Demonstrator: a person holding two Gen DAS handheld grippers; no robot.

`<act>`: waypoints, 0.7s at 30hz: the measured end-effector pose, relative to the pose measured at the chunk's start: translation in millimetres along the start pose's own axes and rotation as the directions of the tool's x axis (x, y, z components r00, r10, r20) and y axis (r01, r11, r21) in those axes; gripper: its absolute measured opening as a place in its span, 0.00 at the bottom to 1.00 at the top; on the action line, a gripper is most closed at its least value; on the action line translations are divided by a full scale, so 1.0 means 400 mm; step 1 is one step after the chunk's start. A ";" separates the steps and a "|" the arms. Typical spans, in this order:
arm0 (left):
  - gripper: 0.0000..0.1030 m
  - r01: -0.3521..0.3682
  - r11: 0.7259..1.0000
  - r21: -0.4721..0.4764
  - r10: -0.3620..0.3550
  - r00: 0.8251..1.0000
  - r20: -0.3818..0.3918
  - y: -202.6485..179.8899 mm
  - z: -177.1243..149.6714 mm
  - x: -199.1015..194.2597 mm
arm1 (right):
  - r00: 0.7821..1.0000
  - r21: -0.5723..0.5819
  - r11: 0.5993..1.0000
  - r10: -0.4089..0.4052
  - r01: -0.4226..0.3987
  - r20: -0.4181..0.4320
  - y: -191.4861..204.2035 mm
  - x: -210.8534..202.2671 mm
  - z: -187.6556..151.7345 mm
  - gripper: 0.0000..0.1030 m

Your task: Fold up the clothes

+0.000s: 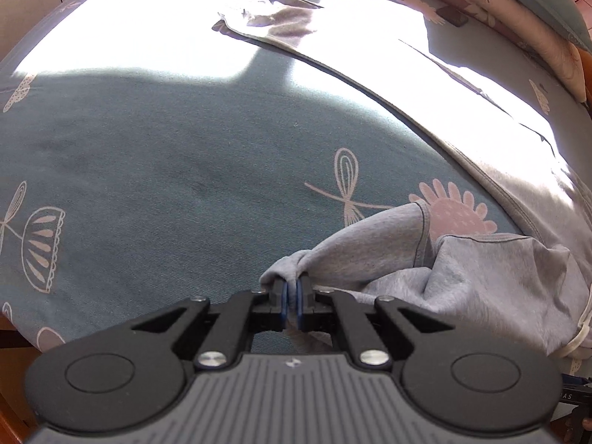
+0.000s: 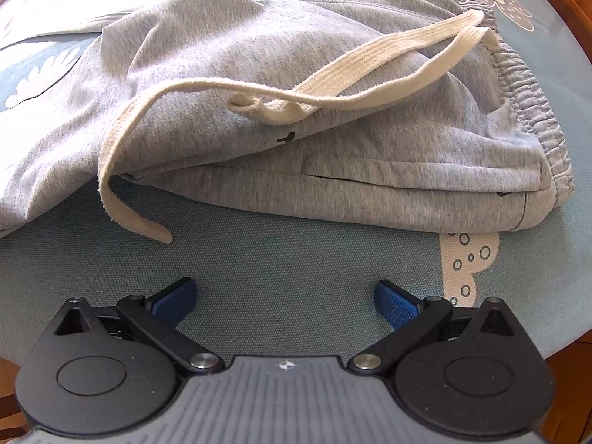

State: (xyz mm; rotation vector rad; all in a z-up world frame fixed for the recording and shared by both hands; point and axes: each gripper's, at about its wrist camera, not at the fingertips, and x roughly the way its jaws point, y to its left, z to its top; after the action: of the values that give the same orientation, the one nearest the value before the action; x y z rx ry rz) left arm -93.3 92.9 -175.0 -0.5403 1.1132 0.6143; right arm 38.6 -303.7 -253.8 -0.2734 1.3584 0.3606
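Grey sweatpants lie on a teal bedsheet, one long leg stretching away toward the sunlit far end. My left gripper is shut on a bunched fold of the grey fabric, lifted a little off the sheet. In the right wrist view the waist end of the sweatpants lies folded over, with a cream drawstring looping across it and trailing onto the sheet. My right gripper hangs open over bare sheet just in front of the waistband, nothing between its blue pads.
The teal sheet carries pink and white flower and dragonfly prints. Strong sunlight washes out the far half of the bed. Pillows or rolled bedding line the far right edge. A wooden bed frame shows at the right.
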 end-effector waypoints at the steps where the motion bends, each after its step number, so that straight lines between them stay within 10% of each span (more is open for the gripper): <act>1: 0.03 -0.002 1.000 -0.008 0.002 1.000 0.005 0.005 0.001 -0.003 | 1.000 0.000 1.000 0.000 0.000 -0.002 0.001 -0.002 0.001 1.00; 14: 0.03 -0.026 0.999 0.043 0.022 0.996 0.088 -0.019 0.008 -0.062 | 1.000 0.002 1.000 -0.001 0.001 -0.013 0.006 -0.035 0.003 1.00; 21: 0.04 0.206 0.954 0.219 -0.203 0.979 -0.036 -0.179 -0.033 -0.004 | 1.000 0.005 1.000 -0.002 0.002 -0.019 0.006 -0.053 -0.003 1.00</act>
State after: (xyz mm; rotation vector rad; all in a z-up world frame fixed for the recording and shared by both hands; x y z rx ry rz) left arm -52.9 32.4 -171.4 -0.4588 1.1059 0.3012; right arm 33.0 -303.8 -233.3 -0.2747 1.3771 0.3543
